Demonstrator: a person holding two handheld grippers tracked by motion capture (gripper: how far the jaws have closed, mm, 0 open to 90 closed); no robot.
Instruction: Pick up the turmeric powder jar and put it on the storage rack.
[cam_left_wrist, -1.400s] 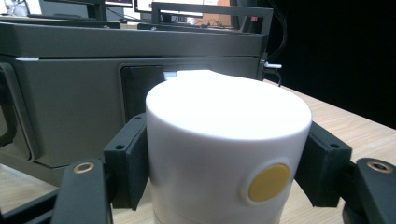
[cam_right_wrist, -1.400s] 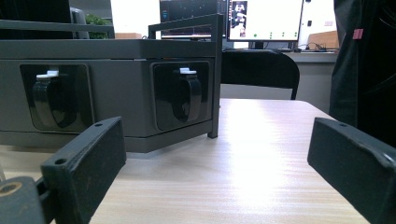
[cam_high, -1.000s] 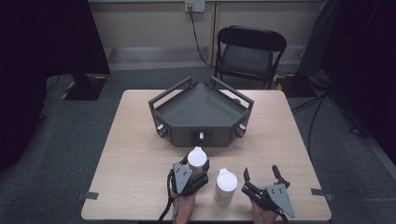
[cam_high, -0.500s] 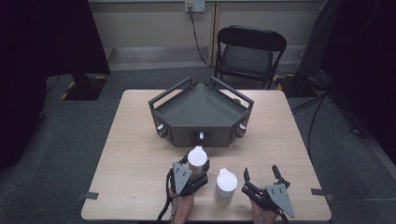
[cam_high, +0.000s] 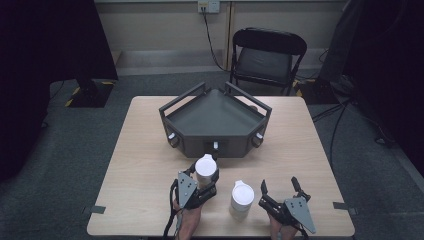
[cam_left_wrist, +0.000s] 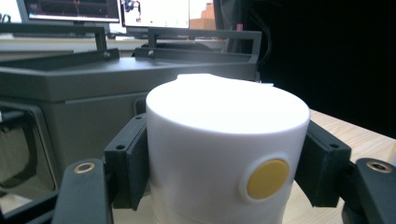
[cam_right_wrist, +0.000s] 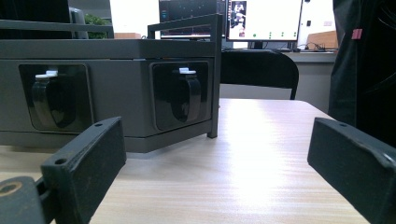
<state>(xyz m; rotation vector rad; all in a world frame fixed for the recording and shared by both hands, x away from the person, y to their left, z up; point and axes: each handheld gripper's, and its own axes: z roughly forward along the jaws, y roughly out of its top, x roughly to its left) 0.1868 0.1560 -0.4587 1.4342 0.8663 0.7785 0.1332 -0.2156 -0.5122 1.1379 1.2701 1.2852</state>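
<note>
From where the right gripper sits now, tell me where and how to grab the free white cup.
Grip the free white cup across its round side wall, about mid-height, below the lid. It stands upright on the table, just left of the open right gripper, so come in level from the cup's right. The left gripper holds the other cup the same way.

The left gripper (cam_high: 206, 176) is clamped tight, while the right gripper (cam_high: 281, 186) rests with jaws spread wide.
</note>
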